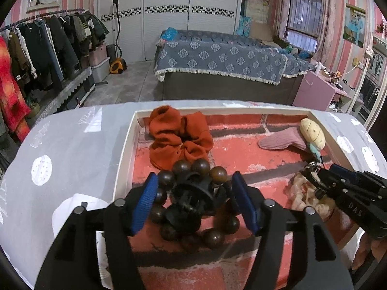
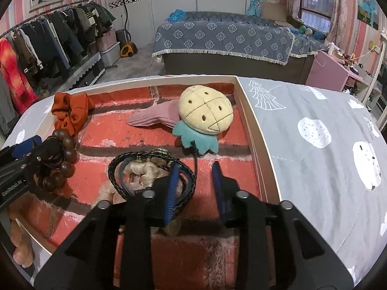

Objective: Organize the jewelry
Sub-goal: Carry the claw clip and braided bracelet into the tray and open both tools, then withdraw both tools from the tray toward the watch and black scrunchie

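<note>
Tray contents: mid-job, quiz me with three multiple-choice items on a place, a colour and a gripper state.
1. Where does the orange scrunchie lie in the tray?
A far-left corner
B far-right corner
C outside it

2. What colour is the leaf trim of the pineapple plush?
A red
B teal
C black

3. How does the left gripper stand?
A open around the wooden bead bracelet and black hair claw
B shut on the pink sock
C out of view

Answers:
1 A, beside the far-left wall.
2 B, teal felt under the yellow body.
3 A, fingers apart on either side.
</note>
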The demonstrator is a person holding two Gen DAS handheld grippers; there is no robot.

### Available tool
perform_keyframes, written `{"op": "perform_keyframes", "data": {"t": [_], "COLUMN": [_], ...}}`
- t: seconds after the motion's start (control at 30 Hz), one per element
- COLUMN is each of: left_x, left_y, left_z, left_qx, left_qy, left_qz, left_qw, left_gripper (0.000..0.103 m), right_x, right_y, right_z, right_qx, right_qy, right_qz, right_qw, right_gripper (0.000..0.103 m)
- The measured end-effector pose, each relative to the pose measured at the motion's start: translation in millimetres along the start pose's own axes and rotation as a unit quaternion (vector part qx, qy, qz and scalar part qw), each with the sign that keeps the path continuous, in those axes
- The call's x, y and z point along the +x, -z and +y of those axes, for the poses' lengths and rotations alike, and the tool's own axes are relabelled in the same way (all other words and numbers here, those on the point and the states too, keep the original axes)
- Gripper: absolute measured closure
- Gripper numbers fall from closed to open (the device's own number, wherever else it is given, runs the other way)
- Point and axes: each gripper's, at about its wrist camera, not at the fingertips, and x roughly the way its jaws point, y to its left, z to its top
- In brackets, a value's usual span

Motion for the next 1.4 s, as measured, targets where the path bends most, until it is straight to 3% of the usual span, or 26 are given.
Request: {"op": "perform_keyframes", "data": {"t": [0.07,0.13,0.27,0.47,0.9,1.07,1.27,1.4], "left_x": [-4.7,-10.4,-23.8,-31.8,-48.4,-65.2,-112.2,-141.3], "left_y": [-1.3,-2.7,-6.2,-7.3,-1.0,-2.6,5.4,11.4], "left_z": [-0.3,-1.1,2.7,5.0,0.9,10.2,26.9,25.1], "left_qx": [-0.001,-0.001,-0.002,0.008,0.015,-0.024,-0.043,-0.026], "left_qy": [0.003,0.005,-0.003,-0.023,-0.030,-0.017,-0.047,-0.078], "left_qz": [-0.006,-0.012,-0.036,-0.055,-0.076,-0.062,-0.073,-0.079], "left_qw": [1.0000,0.9999,0.9994,0.9982,0.9966,0.9977,0.9953,0.9935], "left_gripper": [0.038,0.036,0.017,0.014,0.008,0.008,0.008,0.004], "right_x": [-2.9,-9.4,-22.4,-35.2,-50.6,-73.3,-107.7,-133.2], "right_y": [-0.3,-1.5,-5.1,-5.6,-3.7,-6.1,-8.3,5.3], "right_z": [-1.0,-2.8,-4.8,-4.8,0.4,-3.7,-5.3,-10.0], "right_qx": [-0.001,-0.002,-0.004,-0.010,-0.009,0.002,-0.004,-0.011], "right_qy": [0.001,0.002,0.012,0.037,0.061,0.067,0.062,0.062], "right_qz": [-0.003,-0.012,-0.035,-0.059,-0.073,-0.089,-0.079,-0.081], "right_qw": [1.000,1.000,0.999,0.998,0.995,0.994,0.995,0.995], "right_gripper": [0.063,0.049,0.026,0.004,0.004,0.004,0.004,0.004]}}
